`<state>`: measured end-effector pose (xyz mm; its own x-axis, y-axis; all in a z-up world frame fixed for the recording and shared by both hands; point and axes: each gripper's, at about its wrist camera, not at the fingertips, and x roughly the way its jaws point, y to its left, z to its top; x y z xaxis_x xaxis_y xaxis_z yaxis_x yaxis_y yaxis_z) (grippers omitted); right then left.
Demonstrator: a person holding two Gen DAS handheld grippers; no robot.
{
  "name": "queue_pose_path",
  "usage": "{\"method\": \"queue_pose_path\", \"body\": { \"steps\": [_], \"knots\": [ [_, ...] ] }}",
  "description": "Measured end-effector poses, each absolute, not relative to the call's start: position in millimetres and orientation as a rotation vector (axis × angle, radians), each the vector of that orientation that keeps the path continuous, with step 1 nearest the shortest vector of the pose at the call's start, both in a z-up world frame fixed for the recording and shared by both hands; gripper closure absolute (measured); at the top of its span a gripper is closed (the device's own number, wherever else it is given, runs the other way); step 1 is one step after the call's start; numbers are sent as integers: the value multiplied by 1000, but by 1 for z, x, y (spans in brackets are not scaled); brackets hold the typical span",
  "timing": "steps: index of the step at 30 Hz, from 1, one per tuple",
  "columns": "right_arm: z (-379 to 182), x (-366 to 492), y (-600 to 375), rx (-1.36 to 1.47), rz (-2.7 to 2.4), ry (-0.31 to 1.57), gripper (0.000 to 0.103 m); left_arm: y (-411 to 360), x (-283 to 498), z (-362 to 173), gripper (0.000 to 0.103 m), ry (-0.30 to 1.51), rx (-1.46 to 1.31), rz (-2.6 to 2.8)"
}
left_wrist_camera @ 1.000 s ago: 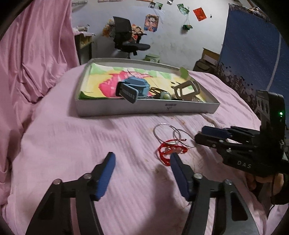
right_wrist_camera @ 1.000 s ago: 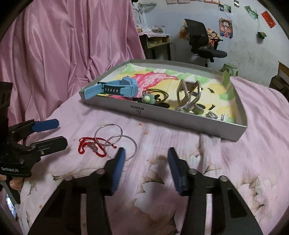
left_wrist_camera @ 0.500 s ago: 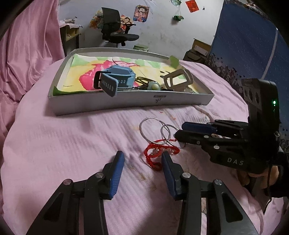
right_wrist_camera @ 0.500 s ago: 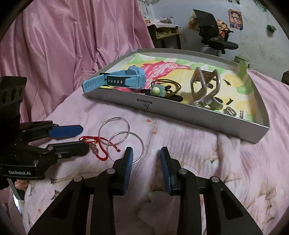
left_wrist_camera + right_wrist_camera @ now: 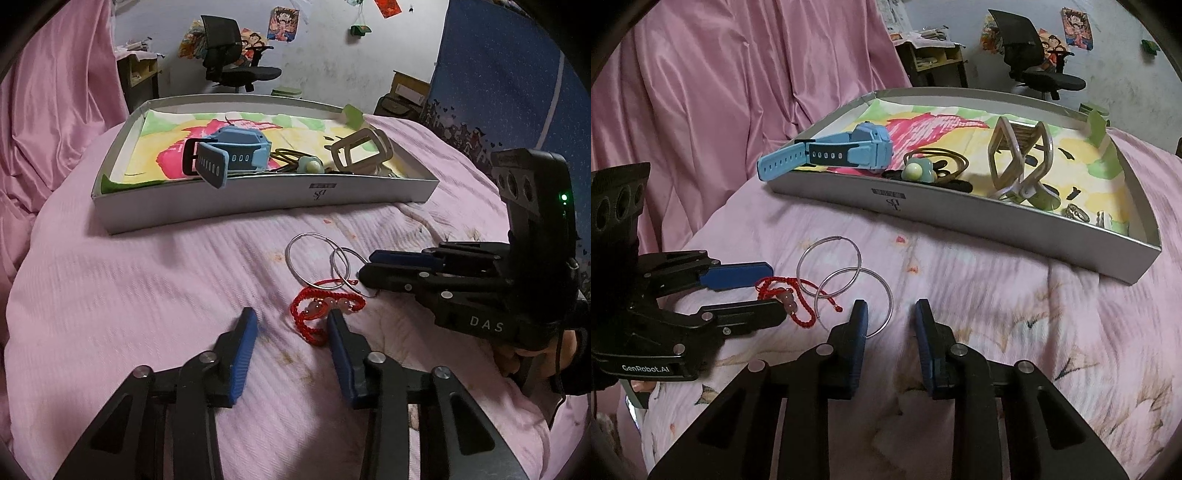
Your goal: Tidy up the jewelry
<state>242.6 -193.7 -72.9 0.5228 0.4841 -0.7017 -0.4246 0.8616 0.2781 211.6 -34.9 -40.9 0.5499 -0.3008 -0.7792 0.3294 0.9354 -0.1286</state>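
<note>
A red cord bracelet [image 5: 317,314] [image 5: 792,301] and two overlapping silver hoops [image 5: 338,253] [image 5: 857,271] lie on the pink bedspread in front of a white tray [image 5: 258,201] [image 5: 960,218]. My left gripper [image 5: 290,317] [image 5: 775,290] is low over the bracelet. Its jaws are closing, with the bracelet's end between them by the right finger and untouched. My right gripper [image 5: 890,310] [image 5: 367,266] comes in from the other side. Its jaws are closing too, and the nearer hoop's edge lies between the tips, unpinched.
In the tray are a blue watch [image 5: 236,155] [image 5: 849,147], a hair tie with a green bead [image 5: 916,171], a beige claw clip [image 5: 1019,155] and small rings [image 5: 1075,212]. Pink drapery [image 5: 720,92] rises behind the bed. A person's hand [image 5: 532,350] holds the right gripper.
Both pairs of jaws have narrowed. The left gripper has edged up to the red bracelet and the right one to the nearer hoop. The jewelry has not moved.
</note>
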Motion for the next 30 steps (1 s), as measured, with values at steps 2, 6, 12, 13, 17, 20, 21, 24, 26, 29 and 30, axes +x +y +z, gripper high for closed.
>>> {"method": "queue_pose_path", "body": {
  "steps": [2, 6, 12, 13, 17, 20, 21, 24, 26, 29, 30],
  "knots": [
    [-74, 243, -195, 82, 549, 865, 85, -31, 211, -42, 81, 909, 11, -381],
    [-76, 243, -198, 104, 572, 869, 91, -25, 210, -43, 91, 908, -37, -407],
    [-77, 240, -206, 140, 578, 859, 99, -28, 206, -43, 95, 888, -35, -415],
    [-77, 239, -207, 142, 574, 853, 100, -28, 204, -43, 95, 884, -34, -415],
    [-75, 232, -211, 141, 562, 828, 102, -28, 197, -42, 96, 860, -28, -398],
    [-72, 227, -214, 146, 547, 804, 102, -27, 191, -41, 96, 848, -27, -387],
    [-71, 227, -215, 148, 541, 800, 102, -26, 189, -41, 96, 846, -31, -383],
    [-70, 224, -222, 164, 529, 793, 102, -23, 184, -41, 96, 840, -43, -371],
    [-70, 223, -223, 168, 522, 793, 102, -23, 184, -41, 96, 842, -42, -365],
    [-70, 220, -225, 167, 522, 793, 102, -25, 184, -41, 96, 843, -31, -355],
    [-70, 221, -224, 166, 532, 803, 102, -25, 184, -41, 96, 842, -28, -352]
  ]
}}
